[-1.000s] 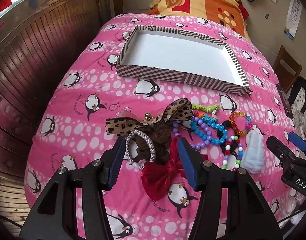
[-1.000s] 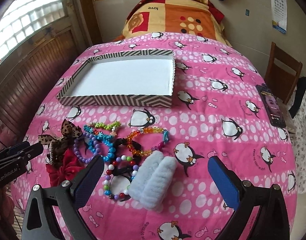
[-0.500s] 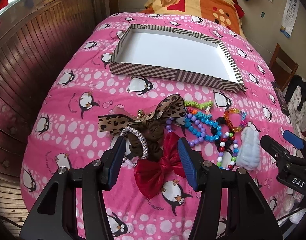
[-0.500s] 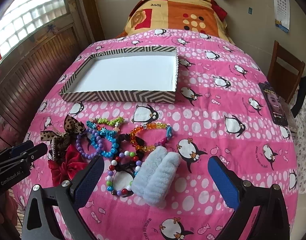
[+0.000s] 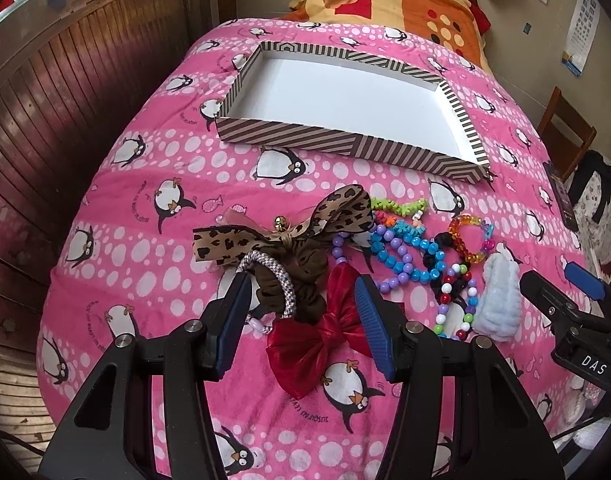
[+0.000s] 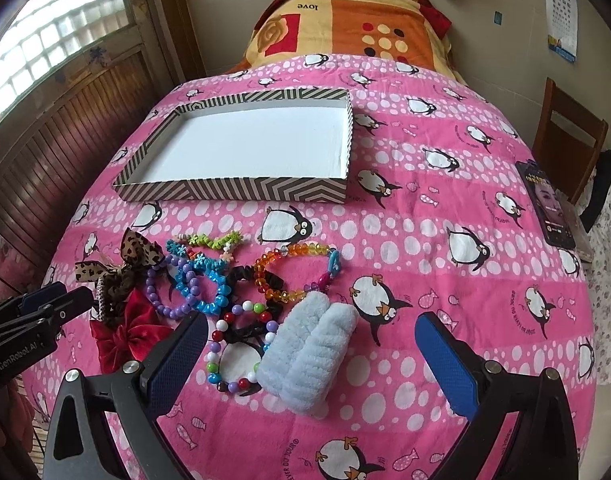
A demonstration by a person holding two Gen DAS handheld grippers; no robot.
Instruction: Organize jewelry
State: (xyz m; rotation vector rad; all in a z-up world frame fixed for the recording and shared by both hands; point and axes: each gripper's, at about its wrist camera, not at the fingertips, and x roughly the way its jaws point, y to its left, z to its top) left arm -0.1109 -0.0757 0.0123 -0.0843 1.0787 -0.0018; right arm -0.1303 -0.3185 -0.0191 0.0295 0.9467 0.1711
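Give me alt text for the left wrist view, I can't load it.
The left gripper, jaws open, sits low over a heap of hair ties on a pink penguin blanket, straddling a brown scrunchie and red bow. Beaded bracelets lie to the right; an empty striped tray sits beyond.

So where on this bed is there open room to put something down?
The striped tray is bare inside. Open bedspread lies between the tray, the phone and the blue fluffy band. It is crowded at near left, where bracelets and bows overlap.
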